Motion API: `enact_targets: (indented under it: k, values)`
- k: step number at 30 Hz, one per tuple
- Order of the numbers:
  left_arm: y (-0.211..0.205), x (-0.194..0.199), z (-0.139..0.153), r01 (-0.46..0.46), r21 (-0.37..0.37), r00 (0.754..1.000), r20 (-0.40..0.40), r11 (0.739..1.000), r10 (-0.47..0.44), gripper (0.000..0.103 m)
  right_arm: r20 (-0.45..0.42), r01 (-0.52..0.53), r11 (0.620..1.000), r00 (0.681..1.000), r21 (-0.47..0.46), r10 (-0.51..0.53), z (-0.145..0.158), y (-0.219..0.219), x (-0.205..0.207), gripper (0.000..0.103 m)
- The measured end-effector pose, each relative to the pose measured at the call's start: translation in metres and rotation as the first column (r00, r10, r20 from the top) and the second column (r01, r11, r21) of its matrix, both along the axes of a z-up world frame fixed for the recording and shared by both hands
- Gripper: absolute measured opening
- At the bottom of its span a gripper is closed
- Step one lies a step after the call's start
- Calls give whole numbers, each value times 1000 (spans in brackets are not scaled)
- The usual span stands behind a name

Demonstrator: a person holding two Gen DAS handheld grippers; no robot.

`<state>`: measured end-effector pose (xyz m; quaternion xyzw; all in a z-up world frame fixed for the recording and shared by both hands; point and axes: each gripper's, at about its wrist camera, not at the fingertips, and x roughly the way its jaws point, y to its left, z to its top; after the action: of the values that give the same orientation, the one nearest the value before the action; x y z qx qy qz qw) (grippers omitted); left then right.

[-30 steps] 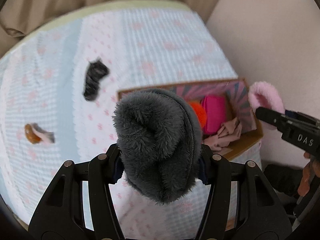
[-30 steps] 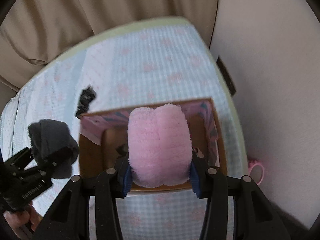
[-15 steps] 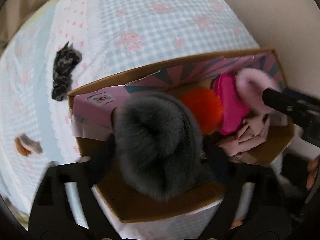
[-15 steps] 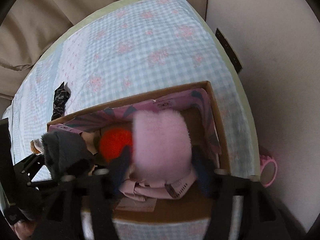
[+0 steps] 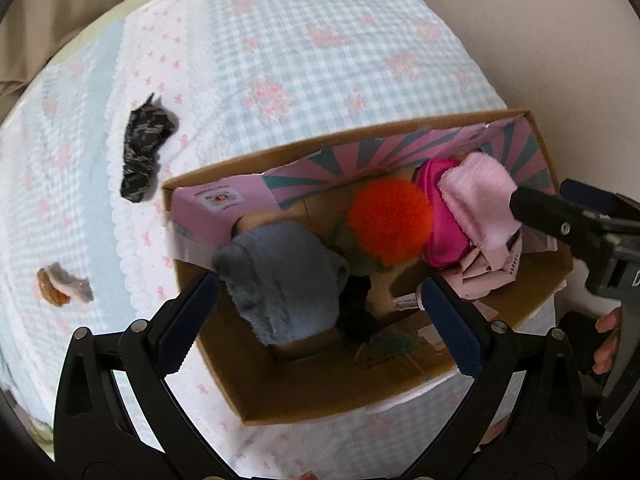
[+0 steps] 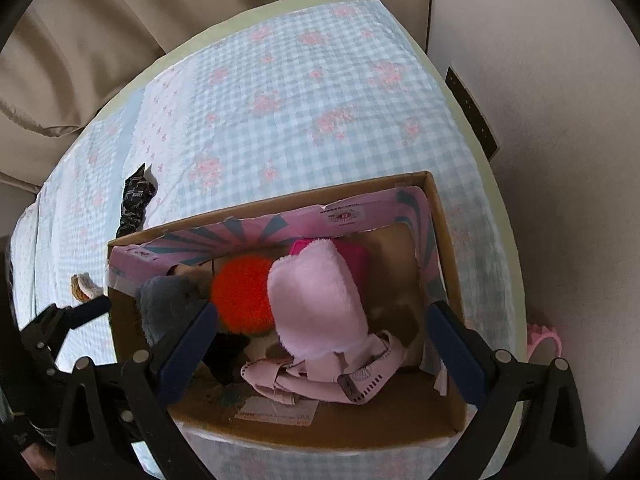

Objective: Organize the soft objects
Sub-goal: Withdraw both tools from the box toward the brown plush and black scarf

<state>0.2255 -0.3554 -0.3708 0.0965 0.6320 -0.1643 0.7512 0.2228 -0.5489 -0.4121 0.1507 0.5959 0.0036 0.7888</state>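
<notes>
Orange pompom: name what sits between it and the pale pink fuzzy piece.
In the left wrist view, a magenta plush item sits between the orange pompom and pale pink fuzzy piece.

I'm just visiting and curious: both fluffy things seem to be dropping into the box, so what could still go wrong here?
The grey fluffy piece sits close to the left gripper pad, so it might snag as the gripper lifts. The pink fluffy piece lies high on the pile, between the opening jaws of the right gripper, and could roll. The cardboard box sits at the bed's edge; a bump might tip it.
</notes>
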Motion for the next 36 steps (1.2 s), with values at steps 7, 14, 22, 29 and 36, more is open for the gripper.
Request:
enact_targets:
  k: [7, 14, 22, 29, 36]
  values:
    - [15, -12, 40, -8, -8, 996, 84, 1000, 8, 102, 22, -25, 999, 999, -37, 26, 37, 8, -15, 103]
    - [50, -38, 109, -40, -64, 980, 193, 997, 52, 102, 149, -29, 995, 988, -97, 43, 112, 31, -49, 103]
    - [106, -84, 189, -88, -147, 942, 308, 985, 130, 102, 290, -28, 990, 954, -138, 68, 201, 68, -98, 103]
    - [161, -137, 243, -138, -229, 890, 399, 964, 222, 102, 410, 16, 983, 910, -184, 63, 251, 97, -144, 103]
    - [220, -165, 252, -223, -248, 855, 416, 943, 311, 102, 475, 15, 986, 877, -163, 65, 270, 129, -168, 103]
